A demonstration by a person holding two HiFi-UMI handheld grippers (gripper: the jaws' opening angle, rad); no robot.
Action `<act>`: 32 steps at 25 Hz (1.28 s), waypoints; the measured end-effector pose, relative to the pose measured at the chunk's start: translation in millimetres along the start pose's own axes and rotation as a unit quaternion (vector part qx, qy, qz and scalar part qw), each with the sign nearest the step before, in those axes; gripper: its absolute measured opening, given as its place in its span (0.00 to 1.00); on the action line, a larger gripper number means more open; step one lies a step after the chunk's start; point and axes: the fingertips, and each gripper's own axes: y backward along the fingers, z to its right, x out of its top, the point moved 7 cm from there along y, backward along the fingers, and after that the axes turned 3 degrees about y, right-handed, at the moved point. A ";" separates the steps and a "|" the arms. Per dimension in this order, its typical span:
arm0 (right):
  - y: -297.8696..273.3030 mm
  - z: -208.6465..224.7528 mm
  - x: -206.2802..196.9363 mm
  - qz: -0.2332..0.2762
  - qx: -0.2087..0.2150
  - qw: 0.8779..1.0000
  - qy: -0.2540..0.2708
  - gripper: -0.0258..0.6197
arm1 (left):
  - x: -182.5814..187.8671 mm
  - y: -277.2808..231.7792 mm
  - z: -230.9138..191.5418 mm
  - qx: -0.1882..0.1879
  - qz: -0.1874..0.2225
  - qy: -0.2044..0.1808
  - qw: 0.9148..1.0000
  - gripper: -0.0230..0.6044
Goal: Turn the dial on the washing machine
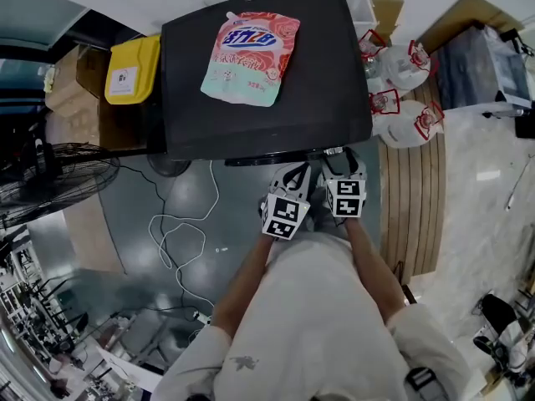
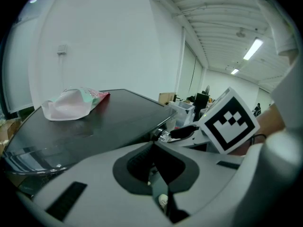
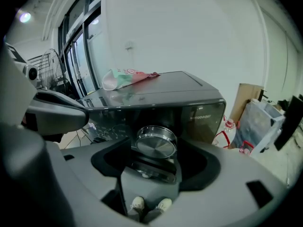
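Note:
The black washing machine (image 1: 334, 82) stands in front of me, its control panel (image 3: 199, 115) facing the grippers. The silver round dial (image 3: 156, 142) sits on that panel, between the wide-apart jaws of my right gripper (image 3: 156, 151); dark gaps show on both sides of it, so the pads are off it. In the head view the right gripper (image 1: 336, 164) reaches to the machine's front edge. My left gripper (image 1: 294, 175) hangs just left of it, jaws together with nothing between them (image 2: 152, 148). In the left gripper view the dial (image 2: 164, 135) shows beside a right finger (image 2: 187, 131).
A pink and white detergent pouch (image 1: 251, 57) lies on the machine's lid. A yellow box (image 1: 132, 69) and cartons stand to the left, and a floor fan (image 1: 50, 178) is further left. A white cable (image 1: 180, 232) loops on the floor. Plastic bags (image 1: 405, 98) rest on a wooden pallet (image 1: 414, 215) at right.

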 end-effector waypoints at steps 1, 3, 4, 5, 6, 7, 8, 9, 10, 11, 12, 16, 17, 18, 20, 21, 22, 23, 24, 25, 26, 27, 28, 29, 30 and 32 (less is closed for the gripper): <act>-1.4 -0.1 0.5 -0.001 -0.002 1.000 0.000 0.52 | -0.4 0.0 -0.2 -0.001 -0.001 -0.001 1.000 0.06; -3.1 0.8 1.5 -0.003 -0.010 1.000 -0.001 0.51 | -1.0 0.3 -0.4 -0.004 -0.002 -0.002 1.000 0.06; -3.2 1.3 1.7 -0.004 -0.015 1.000 0.000 0.47 | -0.9 0.8 -0.7 -0.005 -0.002 -0.003 1.000 0.06; -3.0 1.5 1.8 -0.005 -0.018 1.000 0.000 0.47 | -0.8 1.3 -1.0 -0.007 -0.001 -0.005 1.000 0.06; -2.8 1.3 1.9 -0.005 -0.019 1.000 0.001 0.47 | -0.8 1.7 -1.5 -0.008 -0.001 -0.006 1.000 0.06; -2.8 1.0 2.1 -0.005 -0.020 1.000 0.001 0.47 | -0.7 1.9 -1.9 -0.010 -0.001 -0.008 1.000 0.06; -2.9 0.6 2.5 -0.005 -0.021 1.000 0.001 0.47 | -0.6 1.8 -2.3 -0.011 -0.002 -0.009 1.000 0.06; -3.2 0.4 2.9 -0.005 -0.022 1.000 0.000 0.47 | -0.5 1.6 -2.6 -0.012 -0.002 -0.009 1.000 0.06; -3.4 0.2 3.0 -0.005 -0.023 1.000 -0.001 0.47 | -0.2 1.4 -2.8 -0.013 -0.003 -0.009 1.000 0.06; -3.5 0.3 3.1 -0.005 -0.023 1.000 -0.002 0.47 | -0.1 1.3 -2.9 -0.014 -0.003 -0.010 1.000 0.06; -3.3 0.4 3.3 -0.005 -0.023 1.000 -0.004 0.47 | -0.2 1.4 -2.8 -0.015 -0.003 -0.011 1.000 0.06; -3.7 1.8 2.3 -0.005 -0.021 1.000 -0.013 0.47 | -1.4 1.0 -2.5 -0.018 -0.004 -0.012 1.000 0.06; -4.2 2.0 2.1 -0.004 -0.021 1.000 -0.015 0.47 | -1.8 1.0 -2.8 -0.019 -0.004 -0.012 1.000 0.06; -4.5 2.2 2.3 -0.004 -0.020 1.000 -0.018 0.47 | -2.1 1.0 -3.2 -0.019 -0.004 -0.012 1.000 0.06; -4.8 2.5 2.2 -0.004 -0.018 0.999 -0.027 0.47 | -2.2 1.2 -4.2 -0.019 -0.003 -0.013 1.000 0.06; -5.0 2.9 1.9 -0.004 -0.016 0.999 -0.034 0.47 | -2.4 1.2 -4.5 -0.020 -0.003 -0.013 1.000 0.06; -5.1 3.4 1.4 -0.004 -0.013 0.999 -0.041 0.47 | -2.7 1.3 -4.5 -0.020 -0.003 -0.014 1.000 0.06; -5.2 4.1 1.0 -0.004 -0.009 0.999 -0.048 0.47 | -3.0 1.4 -4.5 -0.021 -0.003 -0.014 1.000 0.06; -5.4 4.8 0.9 -0.003 -0.005 0.998 -0.055 0.47 | -3.2 1.4 -4.4 -0.021 -0.002 -0.014 1.000 0.06; -5.7 5.6 1.1 -0.002 -0.001 0.998 -0.062 0.47 | -3.2 1.3 -4.4 -0.021 -0.002 -0.014 1.000 0.06; -5.9 6.4 1.3 -0.001 0.003 0.998 -0.068 0.47 | -3.1 1.2 -4.3 -0.022 -0.002 -0.014 1.000 0.06; -6.0 7.2 1.6 -0.001 0.007 0.997 -0.074 0.47 | -2.9 1.0 -4.1 -0.022 -0.002 -0.014 1.000 0.06; -5.8 8.0 1.8 -0.001 0.010 0.997 -0.081 0.47 | -2.6 0.9 -3.7 -0.023 -0.001 -0.015 1.000 0.06; -5.3 8.8 1.9 0.000 0.014 0.996 -0.088 0.47 | -2.2 1.2 -3.1 -0.023 -0.001 -0.015 1.000 0.06; -4.9 9.3 1.9 0.000 0.017 0.995 -0.095 0.47 | -1.8 1.6 -2.5 -0.024 -0.001 -0.015 1.000 0.06; -4.1 10.2 1.5 0.001 0.025 0.994 -0.108 0.47 | -1.9 2.4 -1.4 -0.025 -0.001 -0.015 1.000 0.06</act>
